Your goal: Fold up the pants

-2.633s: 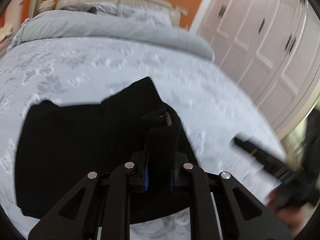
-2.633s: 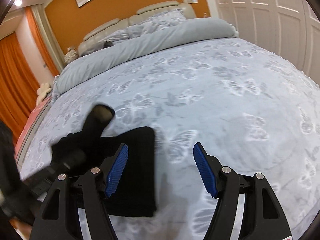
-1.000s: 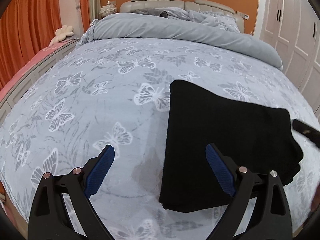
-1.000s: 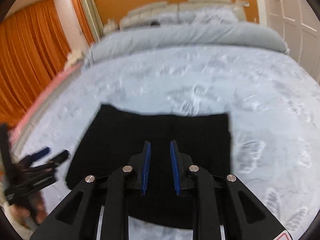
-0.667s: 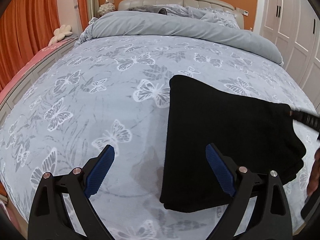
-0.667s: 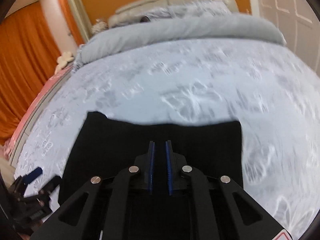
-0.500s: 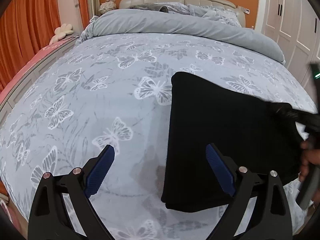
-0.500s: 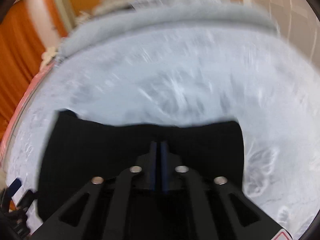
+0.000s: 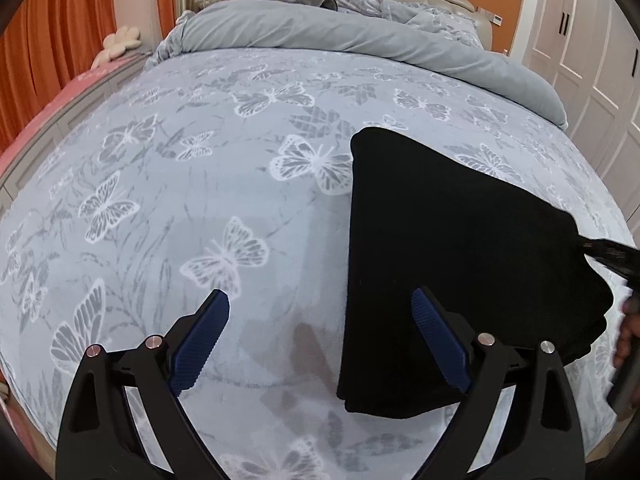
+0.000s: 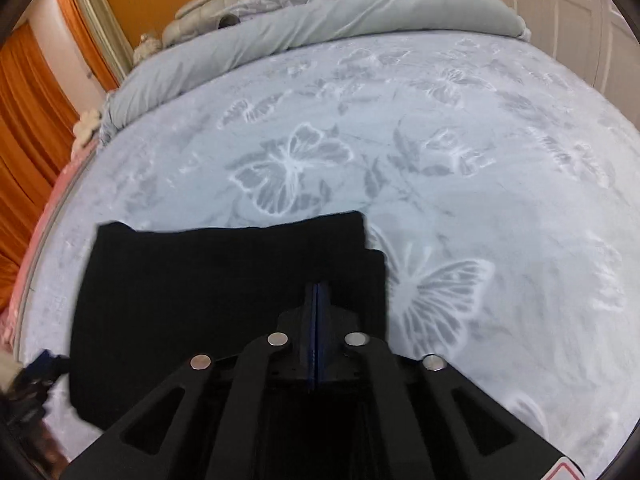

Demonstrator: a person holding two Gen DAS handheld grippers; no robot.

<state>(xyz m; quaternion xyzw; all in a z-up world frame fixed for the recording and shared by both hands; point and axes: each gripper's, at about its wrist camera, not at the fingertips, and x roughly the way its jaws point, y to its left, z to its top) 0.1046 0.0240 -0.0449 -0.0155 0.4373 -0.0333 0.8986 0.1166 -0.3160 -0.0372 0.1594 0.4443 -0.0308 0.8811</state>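
No text, label, brand name or number can be read in either view. The only sign is a red-edged sticker [image 10: 568,473] at the lower right corner of the right tool's body in the right wrist view; it is cut off by the frame and its content cannot be made out.

the left gripper [image 9: 320,336] pointed steeply downward with its blue-padded jaws spread wide and nothing between them. the right gripper [image 10: 317,300] also tilted downward — its pads looked pressed together with only a hairline seam, though the jaws had just been opening slightly, nothing visibly caught between them. part of the person's hand [image 9: 628,332] showed at the left view's right edge.
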